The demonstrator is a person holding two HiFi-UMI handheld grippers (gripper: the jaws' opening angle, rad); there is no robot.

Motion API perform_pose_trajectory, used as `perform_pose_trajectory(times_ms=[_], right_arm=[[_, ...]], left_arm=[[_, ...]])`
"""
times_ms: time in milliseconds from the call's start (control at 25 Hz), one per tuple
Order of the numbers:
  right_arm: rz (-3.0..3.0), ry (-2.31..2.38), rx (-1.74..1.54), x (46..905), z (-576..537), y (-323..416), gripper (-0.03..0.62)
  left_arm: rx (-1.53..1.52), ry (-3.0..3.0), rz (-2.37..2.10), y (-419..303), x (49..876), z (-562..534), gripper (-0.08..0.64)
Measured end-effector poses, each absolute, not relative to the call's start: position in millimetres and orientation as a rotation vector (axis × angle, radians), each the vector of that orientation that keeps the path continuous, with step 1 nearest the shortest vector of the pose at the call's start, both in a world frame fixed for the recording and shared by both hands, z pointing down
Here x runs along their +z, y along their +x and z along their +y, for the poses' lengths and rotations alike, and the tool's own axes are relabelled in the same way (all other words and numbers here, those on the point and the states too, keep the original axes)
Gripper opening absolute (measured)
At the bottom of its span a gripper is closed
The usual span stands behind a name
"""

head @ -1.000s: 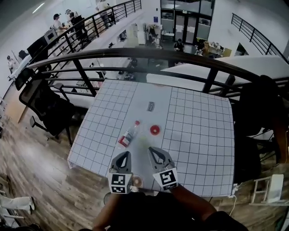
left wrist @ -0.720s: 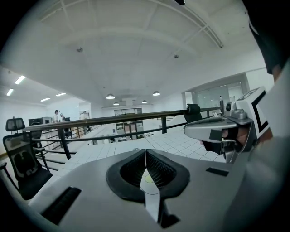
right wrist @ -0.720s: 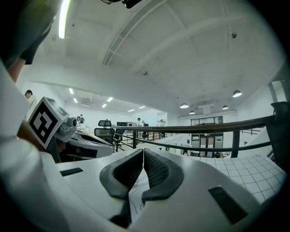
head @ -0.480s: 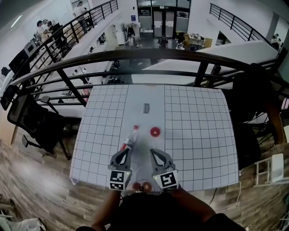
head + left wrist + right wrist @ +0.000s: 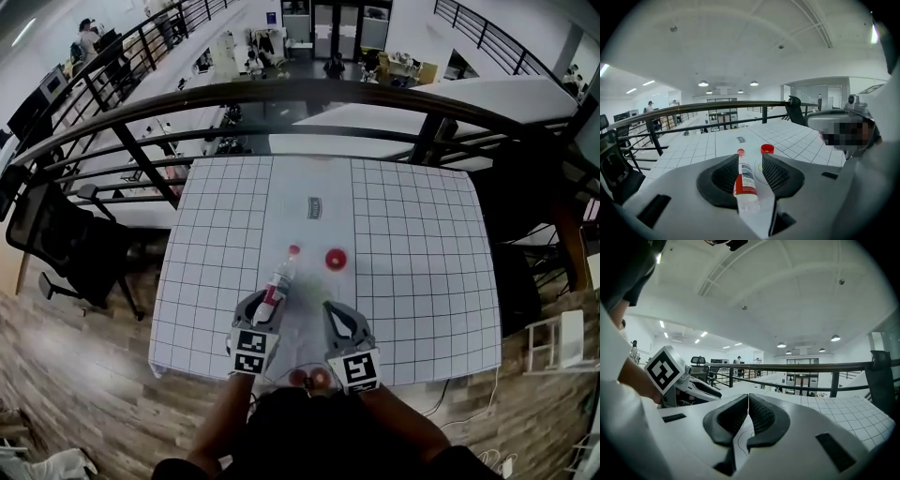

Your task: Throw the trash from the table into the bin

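On the tabletop (image 5: pixel 412 244): bottle (image 5: pixel 744 180) between opening jaws of left claw (image 5: pixel 751 161); red cap (image 5: pixel 335 259) just beyond; right claw (image 5: pixel 748 401) pinched closed, empty.

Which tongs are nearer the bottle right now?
Left. The left tongs straddle the bottle, their jaws opening with its body between them. The right tongs, shut and empty, are off to the bottle's right, clear of it.

Your left hand-held gripper (image 5: pixel 265 300) and right hand-held gripper (image 5: pixel 330 307) are grey with black ribbed pads (image 5: pixel 723 176). Each bears a marker cube (image 5: pixel 248 363). Your top (image 5: pixel 309 436) is dark.
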State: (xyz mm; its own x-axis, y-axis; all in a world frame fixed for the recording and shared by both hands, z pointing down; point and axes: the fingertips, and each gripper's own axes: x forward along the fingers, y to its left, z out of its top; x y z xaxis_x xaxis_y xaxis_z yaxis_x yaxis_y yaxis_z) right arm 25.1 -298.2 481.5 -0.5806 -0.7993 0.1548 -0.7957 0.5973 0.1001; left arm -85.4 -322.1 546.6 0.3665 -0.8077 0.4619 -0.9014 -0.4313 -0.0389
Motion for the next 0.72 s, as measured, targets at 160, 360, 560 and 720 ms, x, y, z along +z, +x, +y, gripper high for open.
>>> perform_pose_trajectory(times_ms=[160,360,560,720], right_arm=[[-2.674,1.344,0.009,483.7,-304.1,14.2,0.025],[-2.656,1.344,0.012,486.8,-302.6,8.1,0.025],[-2.645,1.325,-0.008,486.2,-306.4,-0.4,0.025],[-2.602,1.313,0.010,490.1,-309.2,-0.6,0.025]], left_arm=[[0.696,2.348,-1.482,-88.3,564.7,-335.8,0.207],[0.802,2.270,-1.420,-91.4,593.4,-342.2,0.256],[0.887,2.186,-1.329,-93.0,620.1,-348.0,0.302],[0.951,2.141,-1.280,-94.7,640.4,-353.8,0.304]])
